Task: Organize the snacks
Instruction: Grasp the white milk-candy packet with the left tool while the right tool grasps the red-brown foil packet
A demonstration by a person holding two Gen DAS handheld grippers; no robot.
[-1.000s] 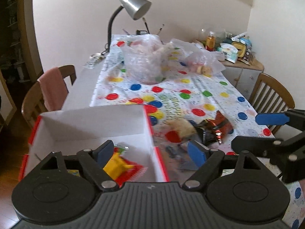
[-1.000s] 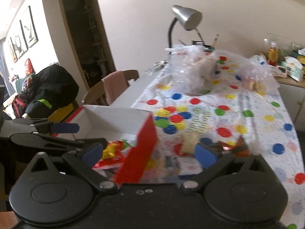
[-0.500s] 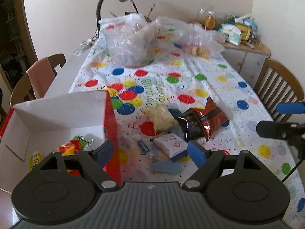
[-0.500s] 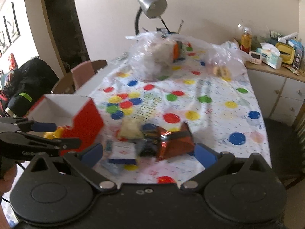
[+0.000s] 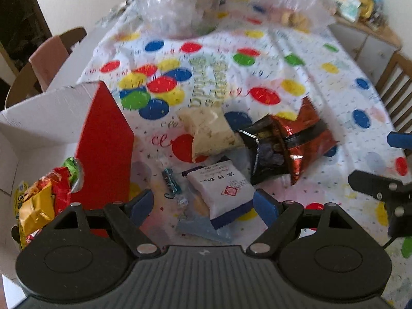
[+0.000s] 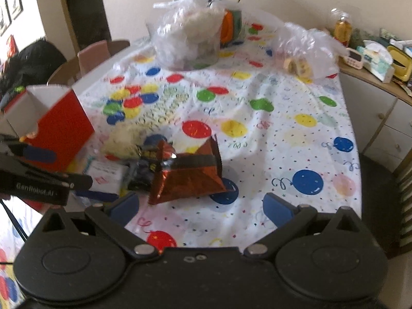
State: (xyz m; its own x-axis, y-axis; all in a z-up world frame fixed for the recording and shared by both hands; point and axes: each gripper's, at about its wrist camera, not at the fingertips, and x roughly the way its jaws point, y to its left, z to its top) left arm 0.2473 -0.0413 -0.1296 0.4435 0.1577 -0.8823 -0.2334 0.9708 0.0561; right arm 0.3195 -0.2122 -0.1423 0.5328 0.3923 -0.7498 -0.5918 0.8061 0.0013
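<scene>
White snack packet (image 5: 221, 188) between spread left gripper (image 5: 203, 206) fingers, untouched.

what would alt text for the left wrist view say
An open hand-held gripper hangs above loose snack packets on a polka-dot tablecloth: a white packet, a cream bag, a red foil bag. A red-and-white box at left holds more snacks.

A table under a polka-dot tablecloth (image 5: 296, 59) carries a red-sided open box (image 5: 103, 139) at left, a loose cluster of snack packets beside it: a pale packet (image 5: 211, 131), a red foil bag (image 6: 190, 177), a white pack (image 5: 224, 188); two clear plastic bags (image 6: 185, 36) sit at the far end.
</scene>
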